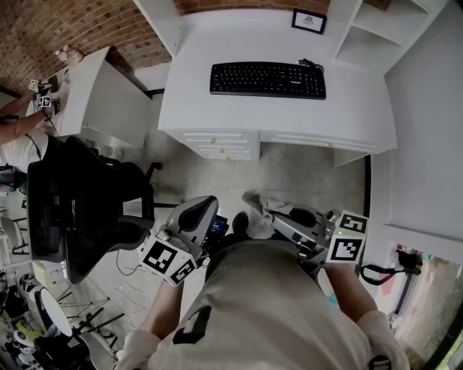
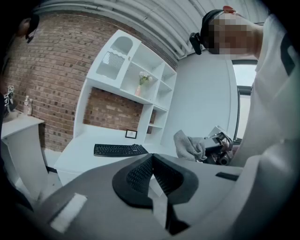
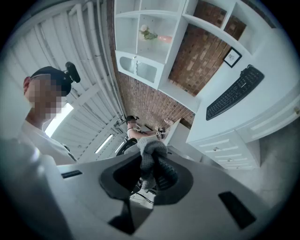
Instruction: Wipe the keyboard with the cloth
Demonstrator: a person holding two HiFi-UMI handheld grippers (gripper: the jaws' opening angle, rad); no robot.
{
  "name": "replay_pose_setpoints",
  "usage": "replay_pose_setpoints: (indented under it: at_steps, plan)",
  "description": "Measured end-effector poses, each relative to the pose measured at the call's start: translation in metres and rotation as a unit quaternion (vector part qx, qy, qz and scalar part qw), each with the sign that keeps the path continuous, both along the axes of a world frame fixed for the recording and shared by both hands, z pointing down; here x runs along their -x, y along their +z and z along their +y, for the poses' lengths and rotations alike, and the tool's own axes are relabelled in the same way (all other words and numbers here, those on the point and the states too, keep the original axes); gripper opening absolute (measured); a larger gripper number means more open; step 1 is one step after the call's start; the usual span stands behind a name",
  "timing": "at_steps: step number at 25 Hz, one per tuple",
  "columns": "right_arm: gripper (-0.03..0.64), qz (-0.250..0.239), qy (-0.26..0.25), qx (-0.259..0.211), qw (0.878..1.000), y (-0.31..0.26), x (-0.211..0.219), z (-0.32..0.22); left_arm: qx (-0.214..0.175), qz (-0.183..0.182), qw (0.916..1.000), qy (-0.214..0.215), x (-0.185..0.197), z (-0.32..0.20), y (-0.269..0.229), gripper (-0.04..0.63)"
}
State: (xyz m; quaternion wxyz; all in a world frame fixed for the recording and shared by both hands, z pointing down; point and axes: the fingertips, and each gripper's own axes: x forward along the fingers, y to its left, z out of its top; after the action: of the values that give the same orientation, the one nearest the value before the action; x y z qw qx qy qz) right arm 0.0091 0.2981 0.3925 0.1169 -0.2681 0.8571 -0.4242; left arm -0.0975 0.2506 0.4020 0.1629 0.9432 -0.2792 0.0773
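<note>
A black keyboard (image 1: 268, 79) lies on the white desk (image 1: 217, 94) ahead of me, some way from both grippers; it also shows in the left gripper view (image 2: 119, 150) and the right gripper view (image 3: 234, 93). My right gripper (image 1: 260, 213) is held low near my body, shut on a crumpled grey cloth (image 3: 150, 157), whose bunch sticks out past the jaws (image 2: 188, 145). My left gripper (image 1: 202, 213) hangs beside it, to its left, with its ribbed black pads (image 2: 140, 174) pressed together and nothing between them.
A black office chair (image 1: 79, 209) stands at my left over the floor. Left of it is a second white desk (image 1: 94, 94) where another person (image 1: 22, 137) works. Drawers (image 1: 217, 144) sit under the desk; a small picture frame (image 1: 309, 20) and shelves (image 1: 369, 36) are behind the keyboard.
</note>
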Motion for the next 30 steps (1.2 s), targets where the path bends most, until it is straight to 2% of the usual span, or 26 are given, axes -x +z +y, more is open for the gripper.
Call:
replay_pose_setpoints:
  at_steps: [6,15,24,30]
  plan:
    - [0.048,0.022,-0.013,0.0,1.0,-0.004,0.068,-0.007,0.024,0.007,0.9997,0.006,0.057,-0.003,0.006,0.003]
    - [0.051,0.049,0.003,-0.001,0.999,-0.007,0.1,-0.01,0.021,0.029,0.9992,0.016,0.087,-0.015,0.006,0.003]
    - [0.051,0.071,0.043,0.019,0.996,-0.001,0.089,0.001,0.02,0.032,0.9985,0.04,0.073,-0.029,0.011,0.003]
    - [0.051,0.048,0.046,0.023,0.998,0.008,0.056,-0.016,0.013,0.017,0.9991,0.037,0.038,-0.047,0.011,0.003]
